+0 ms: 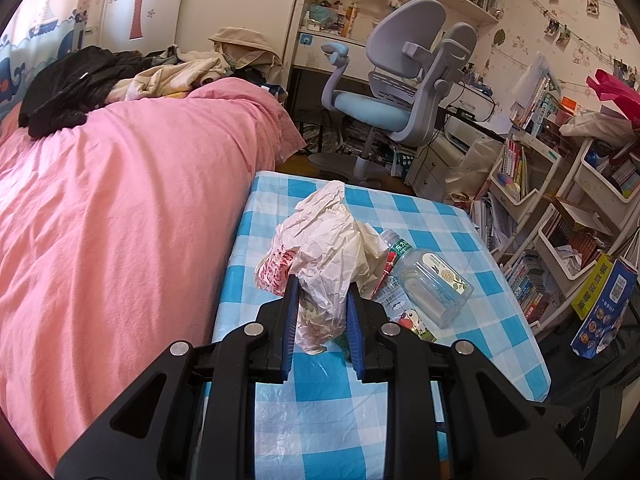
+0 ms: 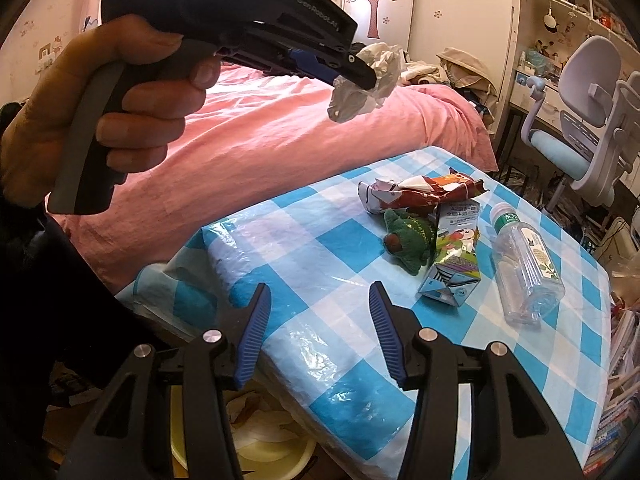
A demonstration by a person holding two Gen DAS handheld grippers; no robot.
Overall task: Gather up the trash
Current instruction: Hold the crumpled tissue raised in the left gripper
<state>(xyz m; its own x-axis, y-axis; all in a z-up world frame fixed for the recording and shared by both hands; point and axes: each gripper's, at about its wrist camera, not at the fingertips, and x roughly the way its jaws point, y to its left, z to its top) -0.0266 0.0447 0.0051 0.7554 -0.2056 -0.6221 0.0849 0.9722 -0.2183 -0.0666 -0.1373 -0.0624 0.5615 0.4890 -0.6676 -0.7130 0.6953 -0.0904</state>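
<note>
Trash sits on the checked table [image 2: 304, 240]: a wrapper [image 2: 420, 192], carton [image 2: 456, 256] and bottle [image 2: 524, 268]. My left gripper [image 1: 322, 300] pinches a crumpled bag [image 1: 328, 248] aloft; my right gripper [image 2: 316, 312] gapes empty. I'd drop it squarely over the yellow bin [image 2: 276, 456].

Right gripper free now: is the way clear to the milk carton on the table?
Probably yes: the right gripper is open and empty, with bare tablecloth between it and the milk carton; the plush toy sits just beside it.
</note>
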